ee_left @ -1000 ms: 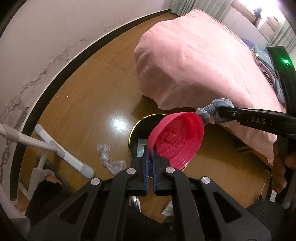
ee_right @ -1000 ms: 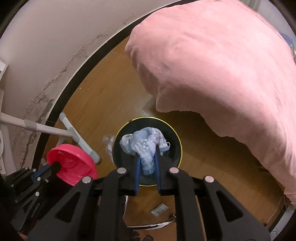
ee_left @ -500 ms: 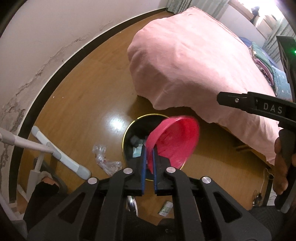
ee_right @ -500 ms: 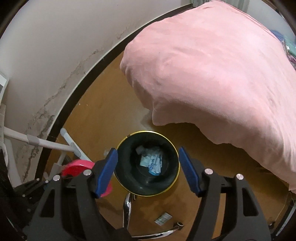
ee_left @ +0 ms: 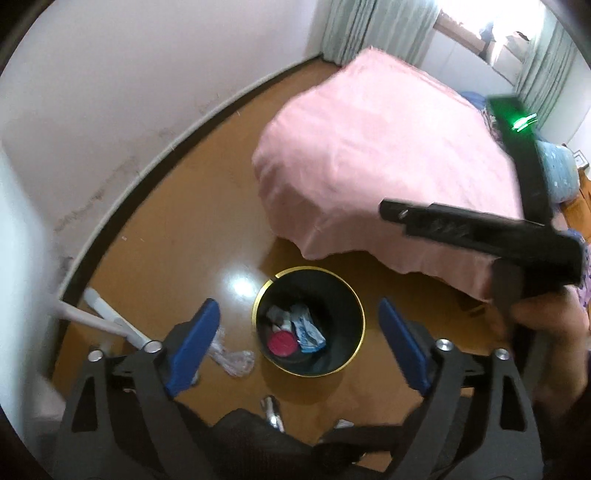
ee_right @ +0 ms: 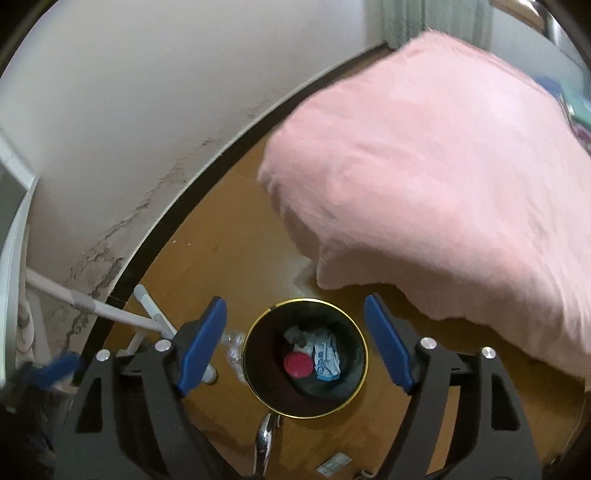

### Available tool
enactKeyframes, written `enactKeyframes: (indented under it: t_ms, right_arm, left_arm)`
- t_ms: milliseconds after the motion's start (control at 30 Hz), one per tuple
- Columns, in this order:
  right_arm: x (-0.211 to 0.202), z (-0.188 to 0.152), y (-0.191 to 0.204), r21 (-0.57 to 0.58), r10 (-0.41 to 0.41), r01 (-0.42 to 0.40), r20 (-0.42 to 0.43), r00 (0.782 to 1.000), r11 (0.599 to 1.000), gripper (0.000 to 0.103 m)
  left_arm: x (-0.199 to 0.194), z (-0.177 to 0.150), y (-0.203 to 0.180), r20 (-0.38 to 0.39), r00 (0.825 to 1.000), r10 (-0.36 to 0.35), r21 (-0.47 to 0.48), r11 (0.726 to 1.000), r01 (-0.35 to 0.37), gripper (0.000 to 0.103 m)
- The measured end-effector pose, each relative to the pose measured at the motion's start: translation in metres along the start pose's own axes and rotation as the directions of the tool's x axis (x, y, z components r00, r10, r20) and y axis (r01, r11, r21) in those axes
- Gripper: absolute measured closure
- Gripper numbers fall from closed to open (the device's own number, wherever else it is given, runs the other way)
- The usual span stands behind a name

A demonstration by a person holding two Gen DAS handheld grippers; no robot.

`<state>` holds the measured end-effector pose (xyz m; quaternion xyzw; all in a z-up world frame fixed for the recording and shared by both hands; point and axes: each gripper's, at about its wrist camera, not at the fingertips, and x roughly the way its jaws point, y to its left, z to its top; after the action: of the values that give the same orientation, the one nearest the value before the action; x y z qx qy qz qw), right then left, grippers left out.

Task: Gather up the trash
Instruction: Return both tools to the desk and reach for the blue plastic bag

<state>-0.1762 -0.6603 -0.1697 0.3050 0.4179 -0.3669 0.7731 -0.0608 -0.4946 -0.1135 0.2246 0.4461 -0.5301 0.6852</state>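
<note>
Pink bedspread [ee_left: 373, 155] on bed, wood floor [ee_left: 192, 236], white wall w/ cracks [ee_right: 122, 122], curtains [ee_left: 354, 29].

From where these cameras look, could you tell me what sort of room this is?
Most likely a bedroom: a bed under a pink bedspread, curtains by a window, and a black wastebasket on the wooden floor.

Lid [ee_left: 282, 342] and wrapper [ee_left: 308, 332] lie in bin [ee_left: 354, 295]; bed [ee_left: 369, 166] behind; bag [ee_left: 232, 356] left.
</note>
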Motion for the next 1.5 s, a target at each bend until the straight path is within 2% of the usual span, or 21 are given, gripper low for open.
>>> enactKeyframes:
  t_ms: [133,233,367,433,467,533,567,600,633,733,833,900,967,1000,1133,1200,1233,1300,1400,1467,1500]
  right_arm:
    - [-0.022,-0.001,0.029,-0.076,0.023,-0.019,0.048,0.999,0.997,0.028]
    - [-0.052,-0.001,0.064,-0.132,0.1,-0.087,0.09,0.991,0.987,0.028]
    - [-0.089,-0.005,0.143,-0.285,0.244,-0.209,0.093,0.965,0.936,0.028]
    - [-0.102,-0.011,0.191,-0.378,0.325,-0.282,0.054,0.944,0.882,0.028]
    - [-0.11,-0.019,0.227,-0.452,0.383,-0.335,0.016,0.924,0.827,0.028]
    - [-0.117,-0.032,0.271,-0.533,0.443,-0.398,-0.048,0.895,0.746,0.028]
    - [-0.121,-0.042,0.3,-0.582,0.477,-0.439,-0.098,0.873,0.684,0.028]
    - [-0.125,-0.054,0.33,-0.627,0.501,-0.476,-0.153,0.852,0.617,0.028]
    - [-0.13,-0.063,0.35,-0.653,0.512,-0.496,-0.189,0.838,0.572,0.028]
    - [-0.149,-0.097,0.419,-0.733,0.53,-0.545,-0.297,0.795,0.406,0.028]
    - [-0.166,-0.129,0.485,-0.773,0.526,-0.584,-0.398,0.751,0.249,0.029]
    - [-0.165,-0.141,0.514,-0.778,0.5,-0.597,-0.445,0.743,0.195,0.032]
    - [-0.159,-0.154,0.543,-0.779,0.452,-0.603,-0.482,0.751,0.172,0.038]
    - [-0.155,-0.155,0.552,-0.773,0.436,-0.613,-0.501,0.748,0.164,0.045]
    - [-0.138,-0.161,0.571,-0.737,0.388,-0.653,-0.557,0.734,0.176,0.053]
    - [-0.137,-0.157,0.568,-0.726,0.389,-0.663,-0.566,0.727,0.184,0.063]
    - [-0.136,-0.157,0.569,-0.719,0.386,-0.671,-0.576,0.721,0.181,0.069]
    - [-0.138,-0.16,0.567,-0.719,0.377,-0.675,-0.586,0.717,0.164,0.071]
    - [-0.142,-0.166,0.567,-0.753,0.365,-0.645,-0.568,0.738,0.131,0.071]
    - [-0.146,-0.171,0.566,-0.779,0.36,-0.619,-0.552,0.752,0.099,0.057]
    - [-0.147,-0.174,0.566,-0.79,0.363,-0.606,-0.541,0.759,0.09,0.043]
  left_arm:
    - [-0.074,-0.003,0.021,0.083,0.997,0.009,-0.016,1.0,-0.008,0.013]
    - [-0.14,-0.014,0.052,0.164,0.985,0.054,-0.037,0.998,-0.049,0.011]
    - [-0.221,-0.042,0.116,0.242,0.949,0.2,-0.112,0.978,-0.178,0.01]
    - [-0.259,-0.068,0.162,0.254,0.922,0.293,-0.211,0.947,-0.243,0.01]
    - [-0.274,-0.081,0.183,0.248,0.909,0.335,-0.259,0.927,-0.271,0.01]
    - [-0.307,-0.121,0.233,0.222,0.878,0.424,-0.381,0.867,-0.322,0.01]
    - [-0.317,-0.135,0.249,0.207,0.868,0.452,-0.425,0.841,-0.336,0.01]
    - [-0.33,-0.157,0.271,0.184,0.855,0.485,-0.486,0.801,-0.349,0.01]
    - [-0.342,-0.18,0.29,0.16,0.843,0.514,-0.542,0.759,-0.361,0.01]
    - [-0.362,-0.237,0.327,0.1,0.822,0.561,-0.646,0.665,-0.375,0.01]
    - [-0.368,-0.28,0.351,0.053,0.824,0.563,-0.707,0.604,-0.367,0.01]
    - [-0.368,-0.296,0.359,0.053,0.835,0.548,-0.724,0.596,-0.346,0.01]
    - [-0.367,-0.306,0.365,0.049,0.838,0.543,-0.734,0.589,-0.338,0.01]
    - [-0.366,-0.309,0.367,0.056,0.84,0.54,-0.731,0.595,-0.334,0.01]
    - [-0.36,-0.313,0.372,0.057,0.844,0.533,-0.704,0.621,-0.345,0.01]
    - [-0.352,-0.309,0.374,0.051,0.846,0.531,-0.681,0.638,-0.359,0.01]
    - [-0.35,-0.309,0.377,0.051,0.848,0.528,-0.672,0.646,-0.361,0.01]
    - [-0.346,-0.304,0.379,0.05,0.852,0.521,-0.652,0.663,-0.368,0.01]
    - [-0.344,-0.298,0.383,0.048,0.856,0.516,-0.627,0.682,-0.376,0.01]
    - [-0.342,-0.293,0.385,0.054,0.853,0.519,-0.614,0.691,-0.382,0.01]
    - [-0.342,-0.292,0.385,0.055,0.853,0.52,-0.606,0.696,-0.385,0.01]
